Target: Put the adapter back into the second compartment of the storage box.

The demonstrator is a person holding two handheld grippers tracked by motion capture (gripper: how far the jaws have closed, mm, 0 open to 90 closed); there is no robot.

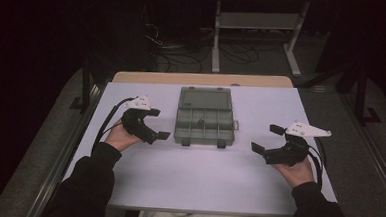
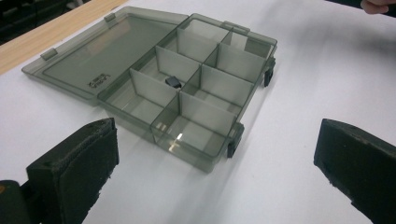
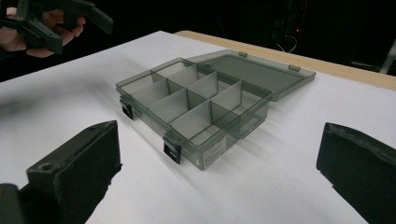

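Observation:
A smoky clear compartment box [image 1: 204,125] lies open in the middle of the white tabletop [image 1: 202,174], its lid [image 1: 205,98] flat on the far side. In the left gripper view, a small black piece [image 2: 173,81] sits in one middle compartment of the box [image 2: 196,100]. My left gripper [image 1: 158,123] is held open just left of the box, nothing between its jaws. My right gripper [image 1: 267,138] is open to the box's right, a little farther off. Both gripper views look across the box [image 3: 196,105] between wide-apart pads [image 2: 79,163] [image 3: 79,163].
A strip of bare wood [image 1: 202,79] runs along the table's far edge. Beyond it on the dark floor stand a white metal rack [image 1: 258,22] and loose cables [image 1: 181,53]. The person's hands and dark sleeves [image 1: 89,178] rest near the front edge.

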